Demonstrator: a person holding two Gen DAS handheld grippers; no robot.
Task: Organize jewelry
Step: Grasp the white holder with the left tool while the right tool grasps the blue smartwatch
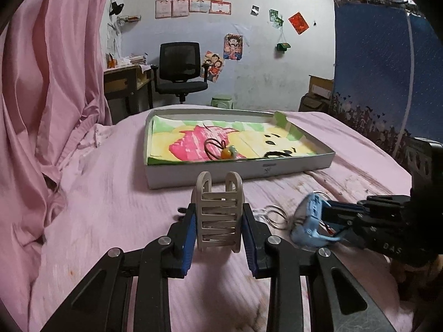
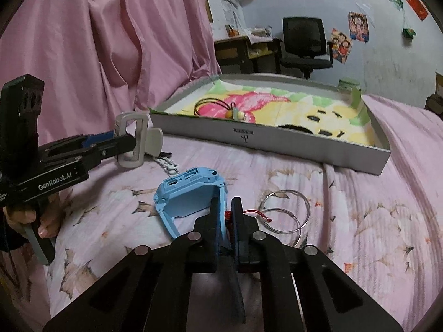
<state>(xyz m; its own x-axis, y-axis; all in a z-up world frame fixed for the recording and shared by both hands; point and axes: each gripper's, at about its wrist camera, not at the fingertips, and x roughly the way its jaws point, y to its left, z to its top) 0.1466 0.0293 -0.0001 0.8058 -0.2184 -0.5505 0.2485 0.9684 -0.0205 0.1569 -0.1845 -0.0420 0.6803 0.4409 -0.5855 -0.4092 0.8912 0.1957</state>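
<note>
Pink bedsheet (image 1: 110, 193) mid-frame; left gripper (image 1: 218, 193) clamped grey hair claw (image 1: 218, 215); right gripper (image 2: 224, 204) pinched blue watch (image 2: 188, 199) strap, contact point hidden behind pads.

A pale blue wall (image 1: 263, 63) carries certificates (image 1: 193, 0) and posters. A black office chair (image 1: 181, 69) stands beside a wooden desk (image 1: 124, 80). Pink curtain (image 1: 49, 83) hangs left.

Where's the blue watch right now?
In the right wrist view the blue watch lies on the bedspread, its edge pinched by the right gripper, left of the silver rings.
</note>
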